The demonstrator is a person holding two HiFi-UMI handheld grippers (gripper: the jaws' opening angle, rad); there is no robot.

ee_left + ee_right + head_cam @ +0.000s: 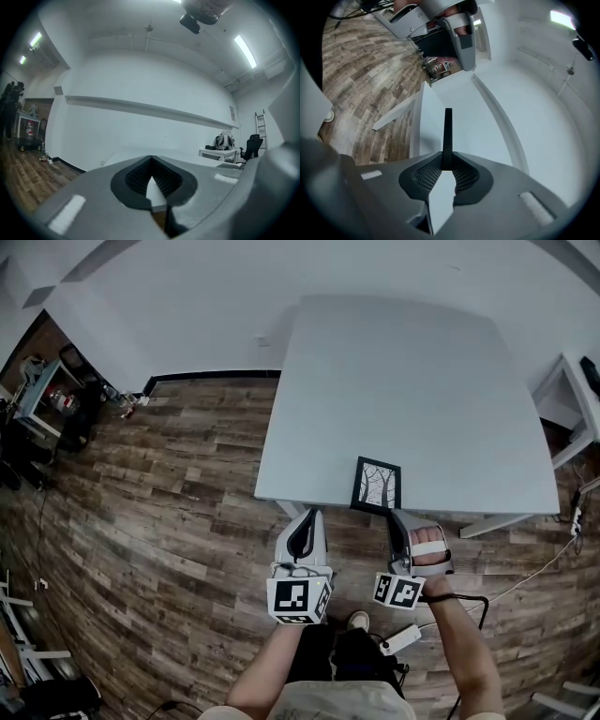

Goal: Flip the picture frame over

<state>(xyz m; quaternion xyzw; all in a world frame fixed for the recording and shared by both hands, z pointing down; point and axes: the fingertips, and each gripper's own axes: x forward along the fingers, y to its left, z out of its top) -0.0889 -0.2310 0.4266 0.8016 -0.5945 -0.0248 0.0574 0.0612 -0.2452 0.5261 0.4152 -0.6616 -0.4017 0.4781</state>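
Observation:
The picture frame (376, 486), black with a tree drawing facing up, lies at the near edge of the white table (403, 381). My right gripper (397, 515) is at the frame's near right corner. In the right gripper view the frame (448, 133) shows edge-on as a thin black strip running out from between the pads, with the right gripper (447, 165) shut on it. My left gripper (307, 515) hangs just off the table's near edge, left of the frame, shut with nothing in it. In the left gripper view the left gripper (151, 161) points over the tabletop (140, 152).
Wood floor surrounds the table. A white power strip (401, 640) and a cable lie on the floor by the person's feet. Another white desk (574, 399) stands at the right, and shelves with clutter (52, 395) at the far left.

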